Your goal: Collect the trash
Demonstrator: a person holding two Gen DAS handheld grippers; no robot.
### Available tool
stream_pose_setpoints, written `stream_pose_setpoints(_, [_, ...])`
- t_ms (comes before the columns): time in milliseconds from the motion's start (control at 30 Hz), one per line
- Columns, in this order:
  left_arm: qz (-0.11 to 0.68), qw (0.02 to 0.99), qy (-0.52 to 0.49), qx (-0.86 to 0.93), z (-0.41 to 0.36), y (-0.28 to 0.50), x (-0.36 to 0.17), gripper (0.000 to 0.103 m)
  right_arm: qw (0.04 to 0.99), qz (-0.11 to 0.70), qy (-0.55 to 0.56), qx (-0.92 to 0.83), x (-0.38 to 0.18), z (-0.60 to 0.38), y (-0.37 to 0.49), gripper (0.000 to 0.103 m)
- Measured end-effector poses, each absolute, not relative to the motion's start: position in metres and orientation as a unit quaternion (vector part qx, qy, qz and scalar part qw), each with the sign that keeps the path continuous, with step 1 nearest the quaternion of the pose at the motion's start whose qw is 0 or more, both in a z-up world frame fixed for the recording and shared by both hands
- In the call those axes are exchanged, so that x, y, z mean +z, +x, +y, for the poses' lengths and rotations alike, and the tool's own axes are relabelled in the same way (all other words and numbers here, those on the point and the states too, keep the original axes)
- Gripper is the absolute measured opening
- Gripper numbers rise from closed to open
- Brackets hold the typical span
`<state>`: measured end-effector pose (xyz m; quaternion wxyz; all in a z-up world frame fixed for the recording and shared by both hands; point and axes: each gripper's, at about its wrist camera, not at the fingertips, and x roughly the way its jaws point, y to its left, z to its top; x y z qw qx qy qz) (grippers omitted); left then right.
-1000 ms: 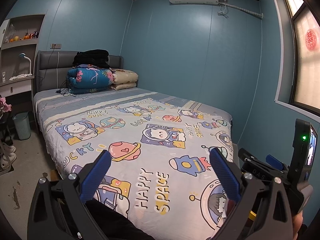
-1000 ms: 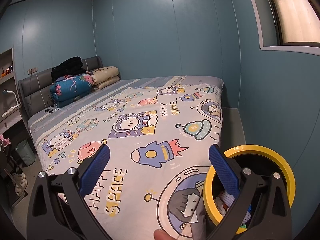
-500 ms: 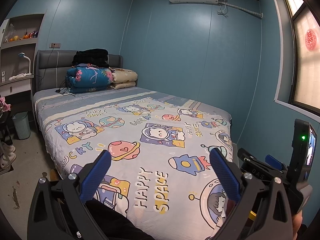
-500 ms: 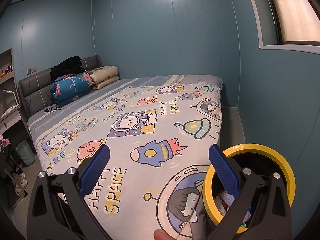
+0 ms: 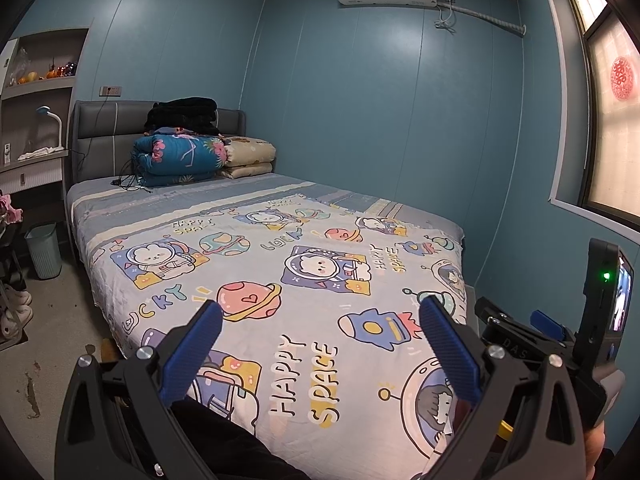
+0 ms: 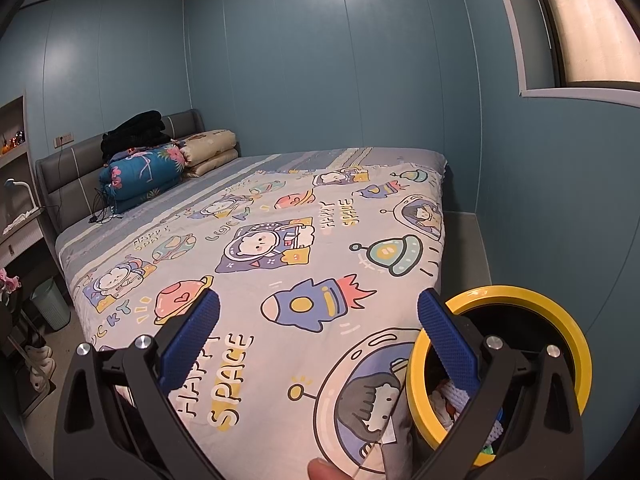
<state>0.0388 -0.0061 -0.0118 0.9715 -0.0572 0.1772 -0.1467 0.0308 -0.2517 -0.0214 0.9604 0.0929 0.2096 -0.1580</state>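
My left gripper (image 5: 320, 344) is open and empty, held above the foot of a bed (image 5: 280, 280) with a cartoon space sheet. My right gripper (image 6: 318, 340) is also open and empty over the same sheet. In the right wrist view a bin with a yellow rim (image 6: 560, 312) stands at the bed's right corner, partly behind the right finger. White and coloured scraps (image 6: 452, 396) lie inside it. At the bottom edge a person's fingertip (image 6: 324, 470) touches a thin grey piece (image 6: 394, 436) beside the bin. No loose trash shows on the sheet.
Folded quilts (image 5: 180, 156) and pillows (image 5: 248, 156) sit by the headboard. A green wastebasket (image 5: 43, 250) stands on the floor left of the bed, near shoes (image 5: 16, 312) and shelves. Blue walls close in behind and to the right of the bed, leaving a narrow floor strip (image 6: 466, 248).
Both views have drifted only slightly. Both grippers stay open and the bin keeps its place.
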Motion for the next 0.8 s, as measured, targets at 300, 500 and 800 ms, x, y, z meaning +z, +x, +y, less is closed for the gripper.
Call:
stream_pose_setpoints(300, [0.174,0.971,-0.056,-0.154,-0.0037,0.0373,-0.0099,0.095,0.96,0.213,0.094,-0.155,-0.0242,-0.2501,0.031,0.095])
stream_pose_setpoints(500, [0.173,0.971,-0.055,-0.153,-0.0025,0.0376,-0.009,0.095,0.96,0.214,0.093,-0.156,-0.0245,-0.2503,0.0316,0.095])
stream_pose_setpoints(800, [0.179,0.969,-0.06,-0.158,-0.001,0.0419,-0.0097,0.095,0.959,0.219,0.097,-0.155,-0.0253,-0.2524,0.0343,0.095])
